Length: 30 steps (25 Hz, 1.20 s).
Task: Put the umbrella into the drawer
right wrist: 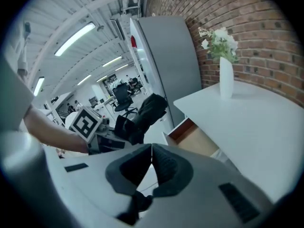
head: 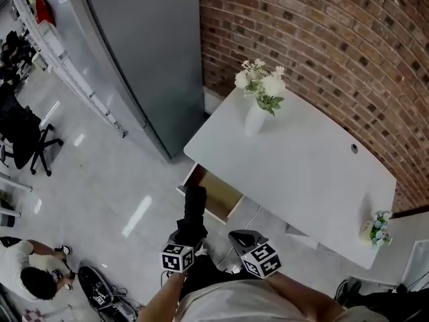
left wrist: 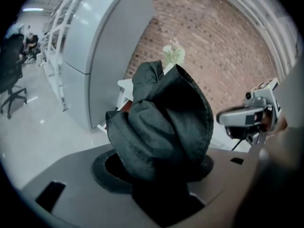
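A red brick wall (head: 322, 39) is running behind a white table (head: 315, 173), and a tall grey cabinet (head: 147, 52) is standing to the table's left on a glossy pale floor. A white vase of flowers (head: 255, 119) is sitting at the table's far corner and a small flower pot (head: 379, 228) at its near right corner. Under the table's left end a wooden drawer (head: 218, 196) is standing pulled open. The left gripper (head: 188, 235) is clamping a folded black umbrella (left wrist: 164, 127) between its jaws; the umbrella is pointing towards the drawer, its far end at the drawer's front edge, not inside. The right gripper (right wrist: 152, 151) is hovering just beside it with its jaws pressed together and nothing between them. A person (head: 27, 274) is crouching on the floor at lower left.
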Available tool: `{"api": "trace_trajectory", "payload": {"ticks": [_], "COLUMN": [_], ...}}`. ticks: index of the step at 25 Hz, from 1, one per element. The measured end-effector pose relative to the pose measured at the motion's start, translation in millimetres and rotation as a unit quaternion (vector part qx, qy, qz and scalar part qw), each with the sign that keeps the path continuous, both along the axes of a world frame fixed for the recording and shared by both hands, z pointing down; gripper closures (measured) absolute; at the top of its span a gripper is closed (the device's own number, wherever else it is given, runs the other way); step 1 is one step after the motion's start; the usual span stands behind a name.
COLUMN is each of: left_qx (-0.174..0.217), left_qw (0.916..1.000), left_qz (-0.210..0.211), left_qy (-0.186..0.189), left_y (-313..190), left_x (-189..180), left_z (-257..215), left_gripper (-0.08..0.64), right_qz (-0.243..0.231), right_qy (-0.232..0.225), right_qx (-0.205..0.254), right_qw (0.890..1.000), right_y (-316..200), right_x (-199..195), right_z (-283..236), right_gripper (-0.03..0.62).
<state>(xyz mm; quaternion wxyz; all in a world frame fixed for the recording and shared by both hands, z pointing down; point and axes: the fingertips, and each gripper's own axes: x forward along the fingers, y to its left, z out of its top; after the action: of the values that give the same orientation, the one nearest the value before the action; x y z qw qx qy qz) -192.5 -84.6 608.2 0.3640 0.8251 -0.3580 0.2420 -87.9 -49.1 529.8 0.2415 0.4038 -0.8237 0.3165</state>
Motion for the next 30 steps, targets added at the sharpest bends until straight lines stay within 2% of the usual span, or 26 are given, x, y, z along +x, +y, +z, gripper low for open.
{"api": "trace_trajectory", "payload": {"ticks": [3,6,13,19,25,30], "left_qx": [-0.005,0.002,0.003,-0.013,-0.046,-0.072], "left_qw": [0.9963,0.9861,0.9622,0.9563,0.9498,0.9381], "left_qz": [0.055,0.106,0.191,0.197,0.204,0.218], "left_qy": [-0.065,-0.128,-0.194,-0.215,-0.233,-0.260], "left_y": [-15,-30,-50,-61,-66,-77], "left_x": [-8,-15,-2,12,26,37], "left_z": [30,56,94,115,136,156], "left_gripper": [0.308,0.308,0.308,0.308,0.308,0.308], "right_qz": [0.019,0.031,0.048,0.060,0.050,0.057], "right_qy": [0.016,0.028,0.035,0.039,0.046,0.042], "right_qx": [-0.002,-0.007,-0.012,-0.023,-0.009,-0.021], "right_qw": [1.000,0.999,0.998,0.997,0.998,0.997], "right_y": [-7,-8,-1,5,18,40], "right_x": [2,2,2,7,4,11], "right_z": [2,6,8,17,2,-2], "right_gripper": [0.575,0.575,0.575,0.575,0.575,0.575]}}
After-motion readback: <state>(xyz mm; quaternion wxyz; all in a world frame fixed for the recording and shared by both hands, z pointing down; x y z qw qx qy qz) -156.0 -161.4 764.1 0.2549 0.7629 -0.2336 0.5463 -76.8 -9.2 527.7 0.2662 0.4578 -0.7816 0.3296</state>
